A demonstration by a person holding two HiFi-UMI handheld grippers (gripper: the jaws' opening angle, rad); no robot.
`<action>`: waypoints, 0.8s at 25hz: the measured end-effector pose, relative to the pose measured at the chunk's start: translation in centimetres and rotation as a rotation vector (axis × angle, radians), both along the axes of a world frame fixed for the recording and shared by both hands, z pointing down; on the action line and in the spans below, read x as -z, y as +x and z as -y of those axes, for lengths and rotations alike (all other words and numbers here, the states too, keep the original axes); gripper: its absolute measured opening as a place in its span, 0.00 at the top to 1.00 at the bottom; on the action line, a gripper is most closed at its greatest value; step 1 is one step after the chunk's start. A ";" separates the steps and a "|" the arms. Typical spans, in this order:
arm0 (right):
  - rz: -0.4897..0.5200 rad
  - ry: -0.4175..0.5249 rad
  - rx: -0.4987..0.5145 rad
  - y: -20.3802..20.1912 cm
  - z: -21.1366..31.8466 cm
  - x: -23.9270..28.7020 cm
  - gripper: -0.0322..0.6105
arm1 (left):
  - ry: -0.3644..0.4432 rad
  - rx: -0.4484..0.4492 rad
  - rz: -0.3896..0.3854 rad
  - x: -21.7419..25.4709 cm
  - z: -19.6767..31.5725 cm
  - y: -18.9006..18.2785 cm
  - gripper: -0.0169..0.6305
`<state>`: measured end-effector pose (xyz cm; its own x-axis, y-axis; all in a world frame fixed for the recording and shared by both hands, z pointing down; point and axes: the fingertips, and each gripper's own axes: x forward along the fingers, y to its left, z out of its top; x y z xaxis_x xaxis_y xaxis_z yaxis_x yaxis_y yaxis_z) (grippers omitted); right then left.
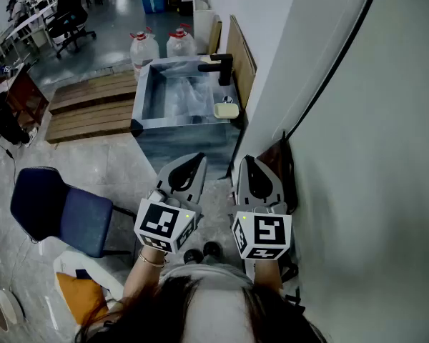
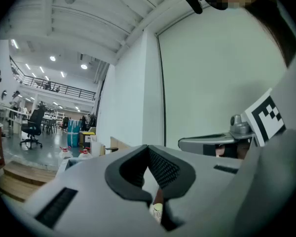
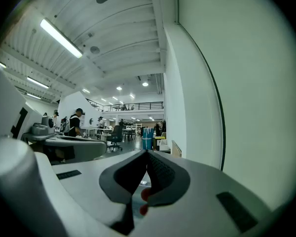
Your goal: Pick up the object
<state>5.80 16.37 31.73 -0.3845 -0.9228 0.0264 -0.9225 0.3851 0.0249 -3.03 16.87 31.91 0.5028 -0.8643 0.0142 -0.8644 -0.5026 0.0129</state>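
Observation:
A steel sink basin stands on the floor ahead, with a black tap at its far right corner. On its right rim lies a pale yellow block, perhaps soap. My left gripper and right gripper are held side by side just short of the basin's near edge. Both point at it, with their jaws closed tip to tip on nothing. The left gripper shows a sliver of the pale block below its meeting tips. The right gripper looks shut too.
Two water jugs with red caps stand behind the basin. Wooden pallets lie to its left, and a board leans on the white wall close at my right. A blue chair stands at my lower left.

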 end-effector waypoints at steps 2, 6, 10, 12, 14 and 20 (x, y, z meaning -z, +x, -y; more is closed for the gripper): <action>0.001 0.005 0.001 0.5 0.6 0.1 0.91 | 0.002 -0.002 0.001 0.1 0.7 0.7 0.96; 0.006 0.004 0.011 1.6 1.9 0.0 0.91 | 0.007 -0.005 -0.002 0.2 1.9 1.9 0.96; 0.006 -0.015 0.022 2.6 3.6 -0.8 0.91 | 0.008 0.003 -0.005 -0.1 3.2 2.8 0.96; 0.002 -0.020 0.027 3.0 4.4 -1.1 0.91 | 0.007 0.011 -0.006 -0.2 3.8 3.2 0.96; -0.001 -0.021 0.026 3.5 5.2 -1.4 0.91 | 0.004 0.018 -0.007 -0.5 4.4 3.6 0.96; 0.002 -0.030 0.034 4.2 7.3 -2.6 0.91 | -0.009 0.030 0.003 -1.1 6.1 4.2 0.96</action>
